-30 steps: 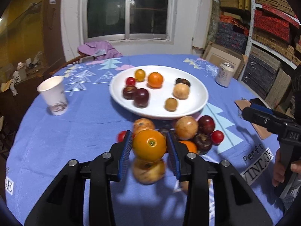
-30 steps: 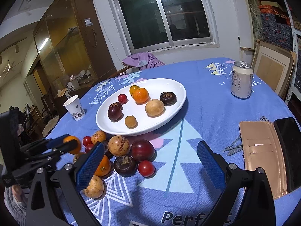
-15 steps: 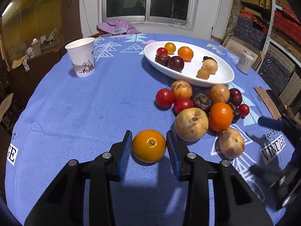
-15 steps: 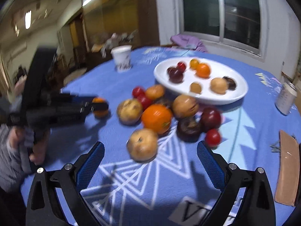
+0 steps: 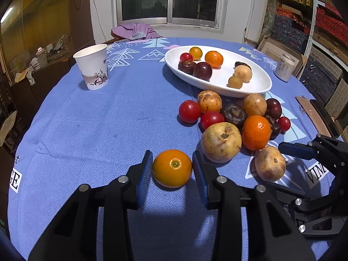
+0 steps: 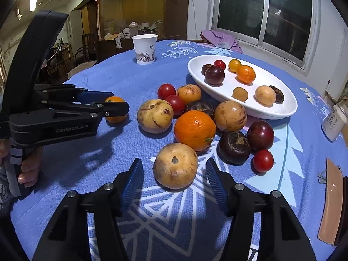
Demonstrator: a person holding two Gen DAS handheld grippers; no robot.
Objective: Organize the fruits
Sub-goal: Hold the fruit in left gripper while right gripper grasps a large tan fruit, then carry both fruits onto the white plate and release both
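On the blue-clothed desk (image 5: 87, 130), we are clamping the left gripper (image 5: 171, 169) on a small orange fruit (image 5: 172, 168), resting it apart from the pile, seemingly to start a separate group. Our right gripper (image 6: 174, 174) is closing its fingers (image 6: 132, 180) around a tan, spotted fruit (image 6: 175, 165), not yet touching, near the white plate (image 6: 282, 111).

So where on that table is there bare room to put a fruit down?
The blue cloth between the paper cup and the fruit pile lies bare. The white plate has room at its right end. By the pile it is crowded.
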